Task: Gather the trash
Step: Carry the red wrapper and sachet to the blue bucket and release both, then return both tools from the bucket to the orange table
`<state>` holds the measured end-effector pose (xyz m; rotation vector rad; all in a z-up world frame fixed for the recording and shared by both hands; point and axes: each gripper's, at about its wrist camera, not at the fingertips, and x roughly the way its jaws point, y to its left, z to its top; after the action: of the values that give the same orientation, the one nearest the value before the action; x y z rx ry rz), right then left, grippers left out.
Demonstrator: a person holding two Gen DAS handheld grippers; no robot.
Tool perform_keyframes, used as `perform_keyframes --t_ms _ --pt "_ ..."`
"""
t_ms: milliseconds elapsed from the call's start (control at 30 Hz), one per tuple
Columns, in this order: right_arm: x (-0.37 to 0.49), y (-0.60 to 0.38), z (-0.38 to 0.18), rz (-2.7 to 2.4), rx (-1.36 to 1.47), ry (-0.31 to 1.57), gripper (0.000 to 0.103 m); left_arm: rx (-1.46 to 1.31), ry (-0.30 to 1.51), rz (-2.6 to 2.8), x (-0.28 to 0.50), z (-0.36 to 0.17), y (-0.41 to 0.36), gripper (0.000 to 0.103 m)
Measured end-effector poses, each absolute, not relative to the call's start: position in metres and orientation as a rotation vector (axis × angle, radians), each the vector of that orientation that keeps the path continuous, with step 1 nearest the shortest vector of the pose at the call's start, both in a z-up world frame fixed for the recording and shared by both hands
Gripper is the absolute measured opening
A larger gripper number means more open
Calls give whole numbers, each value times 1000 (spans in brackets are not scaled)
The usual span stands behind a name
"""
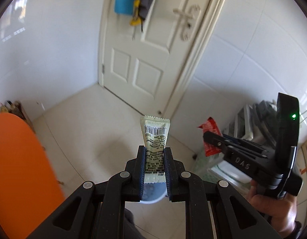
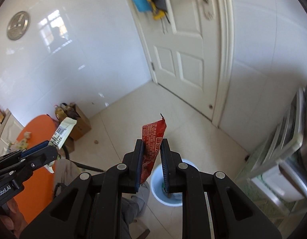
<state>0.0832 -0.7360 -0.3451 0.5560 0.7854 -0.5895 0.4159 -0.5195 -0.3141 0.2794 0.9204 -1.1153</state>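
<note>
My left gripper [image 1: 154, 151] is shut on a pale yellow wrapper [image 1: 155, 131] with a barcode, held above a white bin [image 1: 152, 195] on the floor. It also shows in the right wrist view [image 2: 43, 151], with the wrapper [image 2: 62, 132] sticking up. My right gripper [image 2: 152, 145] is shut on a red wrapper [image 2: 153, 139], held above and left of the white bin [image 2: 169, 183]. In the left wrist view the right gripper [image 1: 211, 137] is at the right with the red wrapper [image 1: 210, 133].
An orange table [image 1: 19, 169] is at the left. A cardboard box [image 2: 79, 123] stands by the wall. A white door [image 1: 145, 49] is ahead. A cabinet with grey items [image 1: 253, 123] stands at the right.
</note>
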Motion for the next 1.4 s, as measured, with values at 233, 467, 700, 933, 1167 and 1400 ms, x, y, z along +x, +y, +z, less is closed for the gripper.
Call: perform_keyframes --t_ms 233,467,700,933,1167,1400 --pt "91 -767 -398 -594 618 889 17 338 1060 -1131 430 -346 -575 13" --pt "104 -789 -434 -587 671 949 20 400 1169 -1079 449 -370 -644 18" --pt "107 -796 -447 -605 696 981 34 464 1191 -1016 458 -387 -680 68" --pt "98 -791 -446 -667 704 962 103 487 1115 -939 448 -381 -683 86" --pt "98 -778 -427 -679 692 955 103 456 1013 -889 424 -355 -661 91" --pt "104 -750 -384 -658 637 892 103 390 927 -845 397 -321 -602 92"
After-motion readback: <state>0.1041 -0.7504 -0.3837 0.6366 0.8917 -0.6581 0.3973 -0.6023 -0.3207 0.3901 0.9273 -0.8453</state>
